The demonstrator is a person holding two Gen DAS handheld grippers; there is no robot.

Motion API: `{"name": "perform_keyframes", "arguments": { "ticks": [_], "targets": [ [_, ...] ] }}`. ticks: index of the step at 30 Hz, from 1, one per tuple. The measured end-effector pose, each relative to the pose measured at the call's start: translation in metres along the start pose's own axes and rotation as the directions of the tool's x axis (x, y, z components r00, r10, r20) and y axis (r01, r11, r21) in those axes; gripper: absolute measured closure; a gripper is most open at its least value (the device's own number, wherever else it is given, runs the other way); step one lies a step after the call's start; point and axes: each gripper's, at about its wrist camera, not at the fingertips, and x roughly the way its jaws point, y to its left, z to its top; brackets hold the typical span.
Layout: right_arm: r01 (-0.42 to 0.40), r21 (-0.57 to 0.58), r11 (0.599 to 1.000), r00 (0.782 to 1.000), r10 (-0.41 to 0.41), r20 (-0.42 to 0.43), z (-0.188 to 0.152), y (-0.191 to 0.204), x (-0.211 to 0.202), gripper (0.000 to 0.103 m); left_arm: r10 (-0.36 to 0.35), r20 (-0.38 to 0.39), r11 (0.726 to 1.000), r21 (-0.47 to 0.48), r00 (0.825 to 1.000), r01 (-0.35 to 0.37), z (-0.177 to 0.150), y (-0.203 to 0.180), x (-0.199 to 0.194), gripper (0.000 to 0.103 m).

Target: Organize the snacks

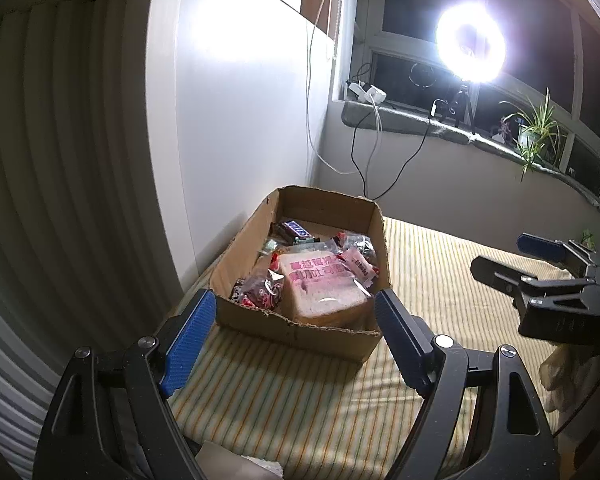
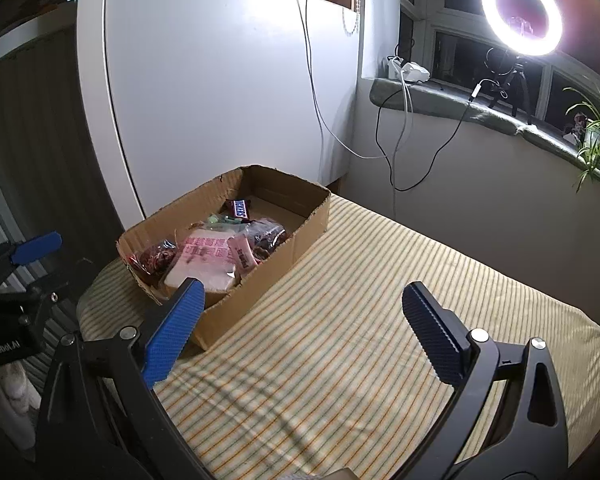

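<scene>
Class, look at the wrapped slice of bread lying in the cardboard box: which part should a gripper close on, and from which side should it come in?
Probably from above: the cardboard box walls block a sideways approach. The bread lies nearly flat on top of the other snacks, so the open left gripper could drop over it and close across its two side edges, or pinch the loose wrapper at its near right corner.

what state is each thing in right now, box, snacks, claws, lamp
cardboard box: open-topped, on the striped cloth
bread pack: sealed, lying in the box
chocolate bar: wrapped, at the box's far end
left claw: open, empty
right claw: open, empty
ring light: on
</scene>
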Motion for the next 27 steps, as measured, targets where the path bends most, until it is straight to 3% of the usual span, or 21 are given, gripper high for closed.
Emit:
{"name": "perform_keyframes", "arguments": {
  "ticks": [27],
  "targets": [
    [-0.006,-0.006,1.000,1.000,0.006,-0.009,-0.0049,0.0027,0.0032,0.002,0.006,0.004,1.000,0.008,1.000,-0.006,0.0012,-0.0042,0.0009,0.021]
  ]
}}
